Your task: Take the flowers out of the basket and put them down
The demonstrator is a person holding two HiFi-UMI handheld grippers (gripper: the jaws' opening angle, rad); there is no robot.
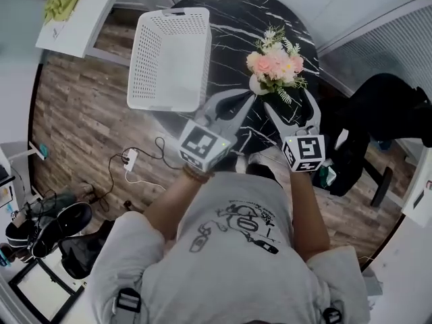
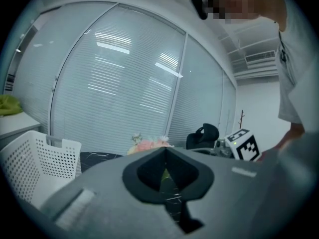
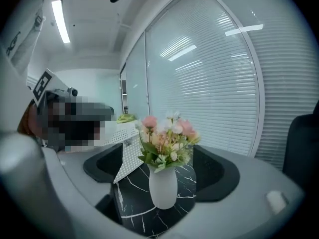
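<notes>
Right gripper [image 3: 162, 171]: jaws wide apart, one on either side of the white vase [image 3: 163, 185]; pads clear of it on both sides, nothing gripped; flowers [image 3: 167, 136] upright in that vase, pink and white heads over green leaves; vase stands on the black marble bench [image 1: 229, 19], outside the white basket [image 1: 169, 59], to the right of it and apart from it; left gripper [image 2: 165, 152]: jaws closed together at the tips, nothing between them, only a small diamond-shaped gap behind the tips; in the head view it sits by the basket's near right corner, between basket and right gripper.
</notes>
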